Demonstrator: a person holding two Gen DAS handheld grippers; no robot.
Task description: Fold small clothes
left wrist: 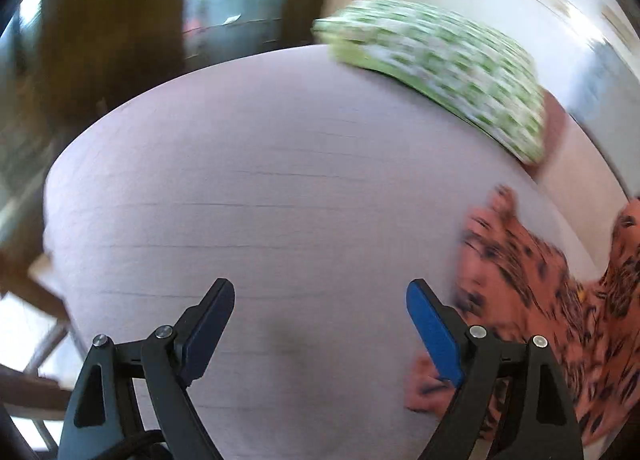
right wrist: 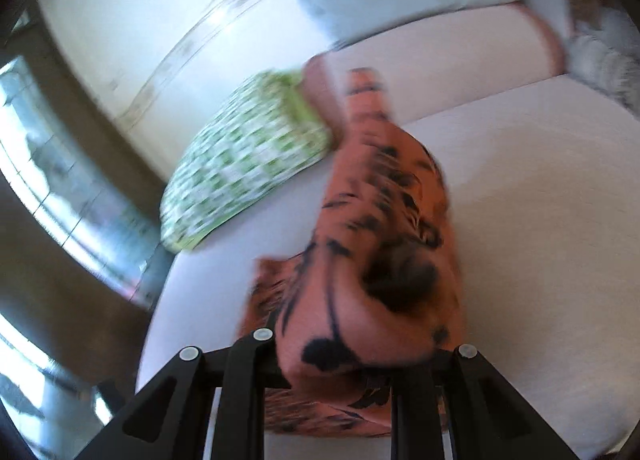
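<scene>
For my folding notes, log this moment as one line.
left hand-held gripper: open, empty | right hand-held gripper: shut on orange garment | green garment: folded, on bed

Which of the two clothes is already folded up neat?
The green-and-white checked one, lying flat and folded at the far edge of the bed. The orange one with black stripes is bunched up, hanging from the right gripper.
</scene>
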